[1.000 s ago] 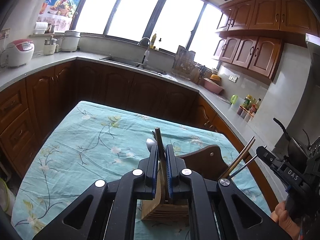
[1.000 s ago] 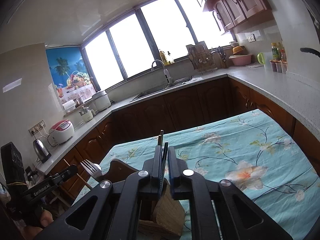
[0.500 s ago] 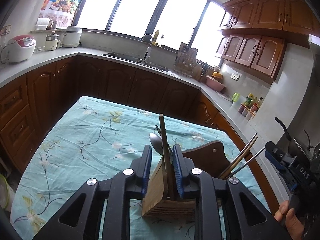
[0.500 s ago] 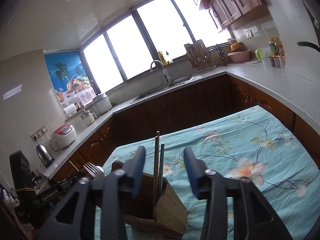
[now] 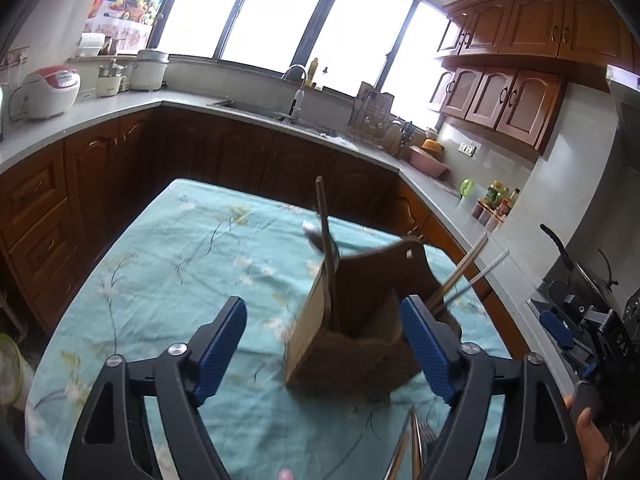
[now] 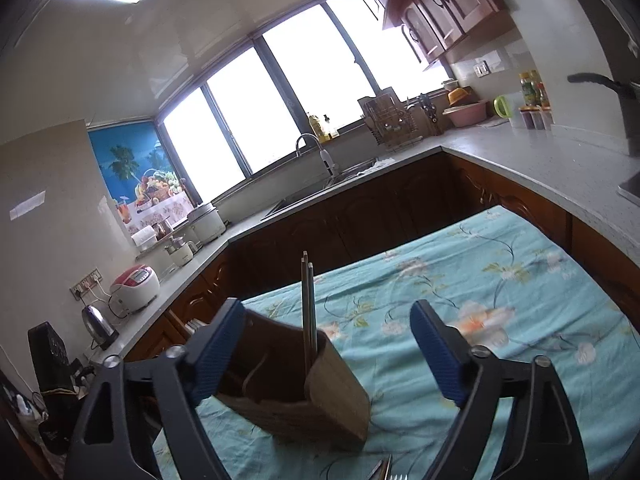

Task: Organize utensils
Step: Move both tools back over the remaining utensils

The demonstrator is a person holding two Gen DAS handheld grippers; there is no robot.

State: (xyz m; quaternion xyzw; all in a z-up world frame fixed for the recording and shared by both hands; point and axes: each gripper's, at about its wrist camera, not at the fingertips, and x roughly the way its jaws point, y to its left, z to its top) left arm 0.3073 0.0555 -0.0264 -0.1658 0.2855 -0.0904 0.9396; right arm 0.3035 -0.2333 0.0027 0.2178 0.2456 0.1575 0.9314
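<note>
Where visible: two chopsticks (image 6: 308,304), one holder (image 6: 320,392).

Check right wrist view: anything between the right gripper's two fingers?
Mostly bare tablecloth. Only the wooden utensil holder's right corner and chopsticks intrude beside the left finger.

A teal floral cloth (image 5: 168,264) covers the surface, with dark wood cabinets (image 5: 100,184) and a grey counter (image 6: 532,160) running round it under a wide window (image 5: 280,12). On the counter stand a red-and-white rice cooker (image 5: 50,90), a kettle (image 6: 98,322), a tap (image 6: 310,144) over the sink, a dish rack (image 6: 390,122) and a pink bowl (image 6: 466,114). A fruit poster (image 6: 136,172) hangs by the window.
</note>
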